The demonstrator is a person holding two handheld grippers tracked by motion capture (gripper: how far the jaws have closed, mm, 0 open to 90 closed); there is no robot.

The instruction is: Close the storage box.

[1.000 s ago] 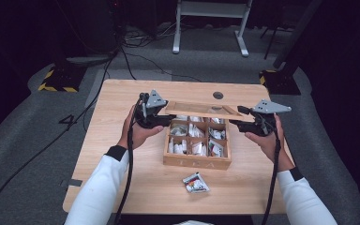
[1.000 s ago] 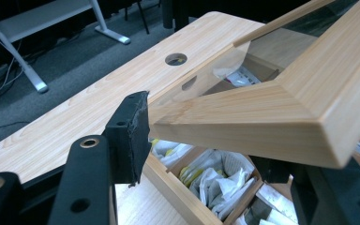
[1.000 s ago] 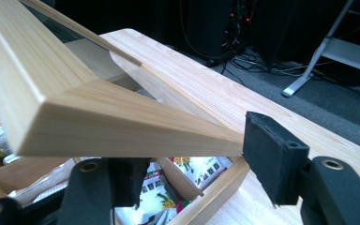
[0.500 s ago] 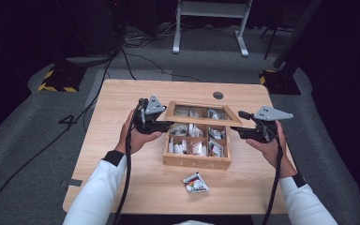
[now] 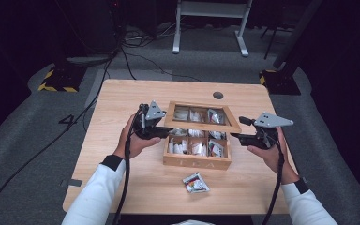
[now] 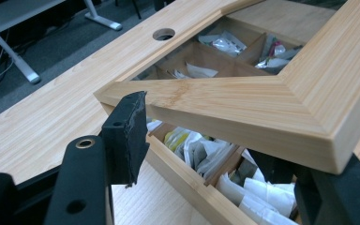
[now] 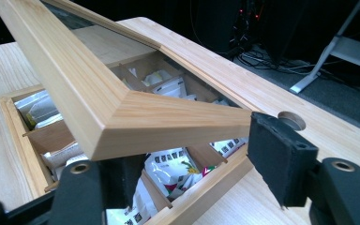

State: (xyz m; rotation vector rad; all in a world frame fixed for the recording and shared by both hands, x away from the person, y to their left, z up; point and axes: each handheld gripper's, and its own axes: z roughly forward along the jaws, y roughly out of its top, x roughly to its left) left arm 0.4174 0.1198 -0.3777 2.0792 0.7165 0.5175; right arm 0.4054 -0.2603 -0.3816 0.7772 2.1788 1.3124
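Your 2 claws have tipped the lid (image 5: 201,115) of the wooden box (image 5: 196,161) higher than a second ago. The left claw (image 5: 161,132) pinches its left corner; the right claw (image 5: 234,135) has just been spreading around the right corner, so support there weakens.

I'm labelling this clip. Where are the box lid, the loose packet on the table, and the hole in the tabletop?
box lid (image 5: 201,126): high view, front rail of its wooden frame.
loose packet (image 5: 196,183): high view, middle of the packet.
hole in the tabletop (image 5: 218,95): high view, its centre.
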